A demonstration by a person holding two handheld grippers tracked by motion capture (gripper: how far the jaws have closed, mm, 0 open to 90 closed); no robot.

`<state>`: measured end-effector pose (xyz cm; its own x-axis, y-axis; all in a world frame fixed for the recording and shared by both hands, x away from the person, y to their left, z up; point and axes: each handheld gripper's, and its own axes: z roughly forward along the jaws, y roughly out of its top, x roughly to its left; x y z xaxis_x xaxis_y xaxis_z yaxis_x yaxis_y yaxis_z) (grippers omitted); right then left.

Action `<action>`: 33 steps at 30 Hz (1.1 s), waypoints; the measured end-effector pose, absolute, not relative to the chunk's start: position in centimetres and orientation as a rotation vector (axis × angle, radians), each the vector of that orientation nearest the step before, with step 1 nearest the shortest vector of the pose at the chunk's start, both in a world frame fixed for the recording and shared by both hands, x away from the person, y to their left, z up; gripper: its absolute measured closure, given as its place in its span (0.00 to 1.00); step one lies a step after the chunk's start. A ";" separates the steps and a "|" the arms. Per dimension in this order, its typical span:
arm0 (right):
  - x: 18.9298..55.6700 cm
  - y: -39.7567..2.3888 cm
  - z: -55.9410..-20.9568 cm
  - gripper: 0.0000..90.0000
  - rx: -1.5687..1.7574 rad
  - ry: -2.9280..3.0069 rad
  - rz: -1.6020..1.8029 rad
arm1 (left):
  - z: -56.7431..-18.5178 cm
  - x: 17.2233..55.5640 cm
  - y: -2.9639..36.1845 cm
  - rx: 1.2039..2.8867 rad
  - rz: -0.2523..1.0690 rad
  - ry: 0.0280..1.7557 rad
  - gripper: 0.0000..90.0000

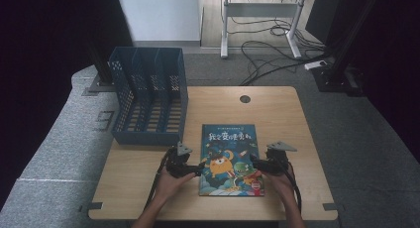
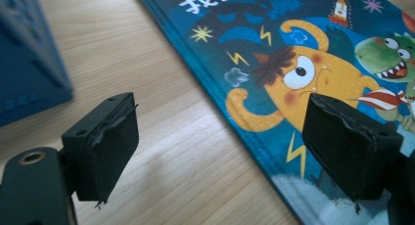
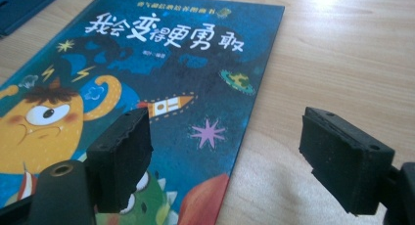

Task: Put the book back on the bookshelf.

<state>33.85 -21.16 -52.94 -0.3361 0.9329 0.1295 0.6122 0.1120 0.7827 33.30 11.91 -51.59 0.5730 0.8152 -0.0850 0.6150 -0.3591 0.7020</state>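
Grippers first: my left gripper (image 1: 196, 169) at nine o'clock of the picture book (image 1: 231, 158) and my right gripper (image 1: 256, 164) at three o'clock both stand with jaws apart, each straddling a side edge, pads off it. The book lies flat on the table (image 1: 277, 109), cover up. Judgement: approach done; gripping, lifting and filing remain. At eleven o'clock, the blue file rack (image 1: 148, 96) sits open, nothing between it and the book.

Book (image 1: 230, 156) on table (image 1: 277, 114), file rack (image 1: 148, 96) behind-left
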 end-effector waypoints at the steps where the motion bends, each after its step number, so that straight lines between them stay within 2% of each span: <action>1: 33.8 -21.2 -52.9 0.21 1.502 2.000 1.094 | -51.6 33.3 11.9 2.098 0.363 1.137 0.15; 11: 33.5 -20.2 -54.0 0.19 1.525 2.036 1.045 | -53.2 33.4 9.6 2.187 0.325 1.096 0.15; 23: 34.2 -19.6 -54.8 0.18 1.545 2.081 1.014 | -54.0 33.4 8.2 2.194 0.258 1.084 0.15; 28: 34.2 -19.4 -54.8 0.22 1.536 2.114 1.063 | -53.9 33.1 8.2 2.206 0.271 1.081 0.14; 33: 34.2 -18.9 -54.8 0.21 1.512 2.132 1.048 | -53.6 33.4 9.2 2.187 0.277 1.123 0.14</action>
<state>34.21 -18.94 -54.79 -0.3860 0.9108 0.1465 0.6723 0.1689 0.7208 33.43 9.17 -53.65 0.6096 0.7858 -0.1039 0.6471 -0.4177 0.6378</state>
